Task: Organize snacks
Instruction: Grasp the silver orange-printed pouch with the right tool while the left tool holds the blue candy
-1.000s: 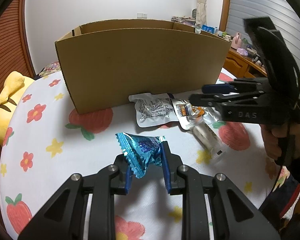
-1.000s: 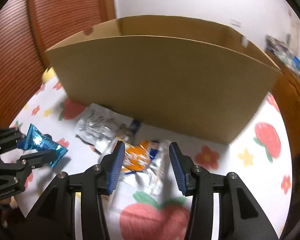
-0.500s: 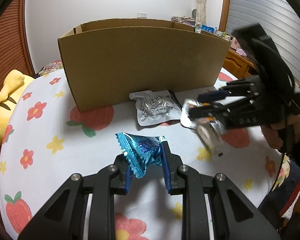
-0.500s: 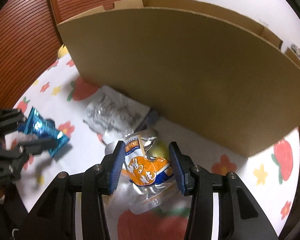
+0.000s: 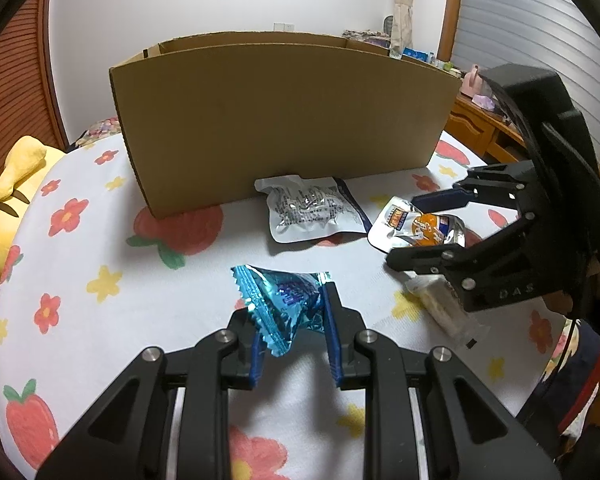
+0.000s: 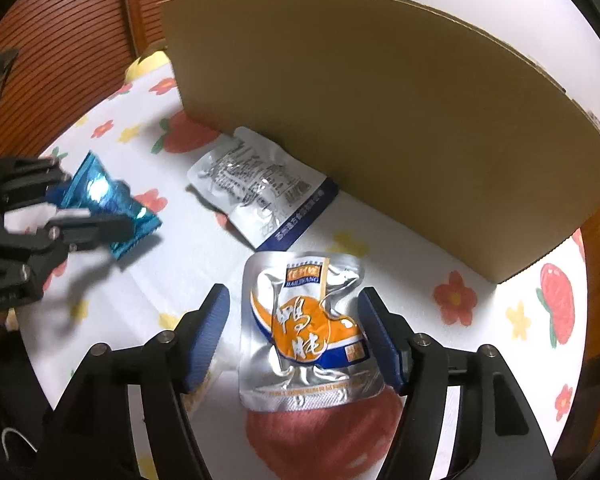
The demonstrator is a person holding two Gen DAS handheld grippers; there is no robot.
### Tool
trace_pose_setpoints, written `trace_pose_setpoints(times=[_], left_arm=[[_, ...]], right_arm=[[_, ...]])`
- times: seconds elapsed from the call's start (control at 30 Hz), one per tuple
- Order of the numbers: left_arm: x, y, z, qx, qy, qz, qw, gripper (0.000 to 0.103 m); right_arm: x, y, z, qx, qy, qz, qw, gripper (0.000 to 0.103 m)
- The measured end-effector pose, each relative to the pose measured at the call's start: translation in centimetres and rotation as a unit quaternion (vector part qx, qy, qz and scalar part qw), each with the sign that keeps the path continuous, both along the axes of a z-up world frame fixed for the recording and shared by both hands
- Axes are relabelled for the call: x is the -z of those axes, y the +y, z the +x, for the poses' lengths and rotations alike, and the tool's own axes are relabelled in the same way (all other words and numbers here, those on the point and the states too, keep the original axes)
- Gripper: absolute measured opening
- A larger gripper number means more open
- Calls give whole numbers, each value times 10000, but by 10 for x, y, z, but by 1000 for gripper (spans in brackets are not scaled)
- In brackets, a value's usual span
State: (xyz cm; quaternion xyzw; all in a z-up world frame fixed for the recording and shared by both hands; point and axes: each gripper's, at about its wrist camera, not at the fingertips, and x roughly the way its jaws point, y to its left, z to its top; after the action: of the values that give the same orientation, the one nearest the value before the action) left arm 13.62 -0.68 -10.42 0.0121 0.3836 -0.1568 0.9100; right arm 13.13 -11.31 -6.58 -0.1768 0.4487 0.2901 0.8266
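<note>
Orange foil pouch (image 6: 309, 330) label reads "BAILIWANG".

The left gripper (image 5: 290, 332) pinches a blue foil packet (image 5: 278, 300) before the cardboard box (image 5: 284, 120); the right gripper (image 5: 424, 230) (jaws just widened) straddles an orange pouch (image 5: 420, 226), seemingly without gripping it.

The right hand-held gripper (image 6: 294, 338) has just opened wider around the orange pouch (image 6: 308, 332).

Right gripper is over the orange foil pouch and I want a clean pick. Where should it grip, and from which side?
Come down from above, closing across the orange foil pouch at its puffed middle. It lies flat, and the open right gripper already straddles its two long edges.
</note>
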Motion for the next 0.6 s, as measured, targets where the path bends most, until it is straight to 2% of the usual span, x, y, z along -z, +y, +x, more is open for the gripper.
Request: trace_pose_setpoints(times=[0.1, 0.13, 0.27, 0.33, 0.6], left_arm=[[0, 0, -1, 6, 0, 5, 10000, 23], [-1, 1, -2, 3, -4, 2, 10000, 23], [-3, 3, -3, -27, -26, -25, 10000, 23], [-3, 2, -3, -27, -32, -26, 10000, 23], [-3, 2, -3, -23, -39, -21, 10000, 23]], right_arm=[[1, 0, 4, 29, 16, 69, 10000, 68], [1, -1, 5, 70, 42, 99, 9999, 62], [-3, -7, 5, 125, 56, 132, 9998, 53], [-6, -11, 6, 182, 75, 127, 9997, 39], [-7, -23, 6, 271, 224, 302, 9989, 38]])
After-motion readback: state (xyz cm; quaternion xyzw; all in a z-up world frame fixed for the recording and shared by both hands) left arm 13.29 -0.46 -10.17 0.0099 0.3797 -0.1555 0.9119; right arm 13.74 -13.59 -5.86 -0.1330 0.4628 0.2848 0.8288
